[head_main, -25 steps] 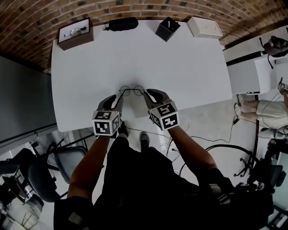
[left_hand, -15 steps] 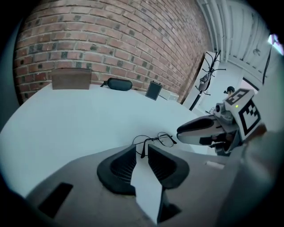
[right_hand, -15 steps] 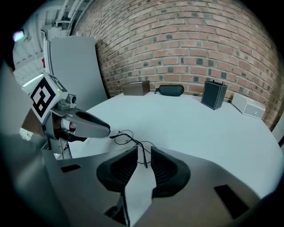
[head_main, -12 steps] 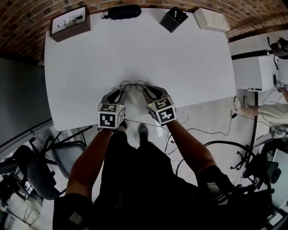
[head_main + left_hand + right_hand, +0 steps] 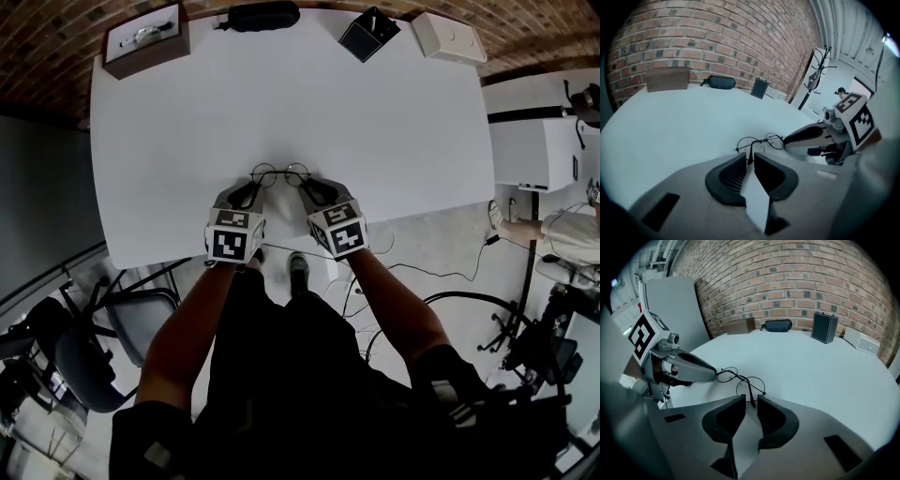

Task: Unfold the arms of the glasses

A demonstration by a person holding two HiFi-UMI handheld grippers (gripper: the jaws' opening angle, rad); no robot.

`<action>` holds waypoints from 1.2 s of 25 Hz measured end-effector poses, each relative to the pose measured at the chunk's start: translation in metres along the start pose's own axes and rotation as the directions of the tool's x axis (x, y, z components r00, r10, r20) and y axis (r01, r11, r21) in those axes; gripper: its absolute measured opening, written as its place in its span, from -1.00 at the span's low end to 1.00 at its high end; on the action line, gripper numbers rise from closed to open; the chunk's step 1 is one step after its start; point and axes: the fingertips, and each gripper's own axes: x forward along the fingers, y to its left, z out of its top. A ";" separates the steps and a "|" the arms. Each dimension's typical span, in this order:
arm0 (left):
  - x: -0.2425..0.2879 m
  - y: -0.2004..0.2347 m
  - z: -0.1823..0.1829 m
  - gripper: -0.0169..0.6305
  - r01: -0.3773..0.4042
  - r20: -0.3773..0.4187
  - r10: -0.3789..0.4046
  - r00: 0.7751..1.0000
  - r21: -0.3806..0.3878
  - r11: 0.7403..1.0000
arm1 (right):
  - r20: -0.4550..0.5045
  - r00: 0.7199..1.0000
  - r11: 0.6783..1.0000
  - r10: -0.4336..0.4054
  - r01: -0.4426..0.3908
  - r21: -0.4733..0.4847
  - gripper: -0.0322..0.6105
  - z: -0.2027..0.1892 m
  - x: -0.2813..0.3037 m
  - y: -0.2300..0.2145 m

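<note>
Thin black round-lens glasses (image 5: 279, 174) lie on the white table (image 5: 187, 141) near its front edge, lenses away from me. My left gripper (image 5: 250, 191) sits low at their left end. In the left gripper view its jaws (image 5: 750, 157) are closing around the left arm's tip, with a gap still showing on both sides of the glasses (image 5: 761, 140). My right gripper (image 5: 308, 188) sits at the right end. Its jaws (image 5: 751, 399) stand apart around the other arm's tip of the glasses (image 5: 740, 380), not pressing it.
Along the far edge stand a brown wooden box (image 5: 142, 37), a black glasses case (image 5: 262, 15), a small black box (image 5: 367, 34) and a white box (image 5: 450, 37). The table's front edge runs just behind both grippers. A black chair (image 5: 56, 366) stands left.
Both grippers have sunk toward the table and settled at the two ends of the glasses. The glasses have stayed in place.
</note>
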 end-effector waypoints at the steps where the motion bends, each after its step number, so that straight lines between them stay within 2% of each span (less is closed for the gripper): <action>1: 0.000 -0.001 -0.001 -0.77 -0.002 -0.015 0.002 1.000 0.011 1.000 | 0.002 1.000 1.000 -0.002 0.002 0.000 -0.71 0.000 0.000 0.000; 4: 0.002 -0.005 -0.004 -0.83 0.002 -0.046 -0.001 0.999 0.043 0.999 | 0.003 1.000 1.000 -0.017 0.017 -0.002 -0.75 0.001 0.000 -0.003; 7: 0.003 -0.007 -0.004 -0.83 0.008 -0.046 -0.007 0.999 0.032 0.999 | 0.000 1.000 1.000 -0.020 0.020 0.005 -0.79 0.000 -0.001 -0.005; 20: -0.016 -0.016 0.024 -0.84 0.014 0.068 -0.014 0.998 0.007 1.000 | 0.102 0.995 0.999 0.021 -0.018 -0.026 -0.81 0.034 -0.022 0.005; 26: -0.025 -0.030 0.032 -0.84 0.009 0.088 -0.014 0.996 0.052 0.999 | 0.134 0.989 0.997 0.061 -0.054 -0.052 -0.81 0.046 -0.032 0.016; 30: -0.028 -0.038 0.038 -0.84 0.017 0.110 -0.022 0.994 0.051 0.999 | 0.146 0.986 0.992 0.084 -0.070 -0.101 -0.81 0.049 -0.035 0.023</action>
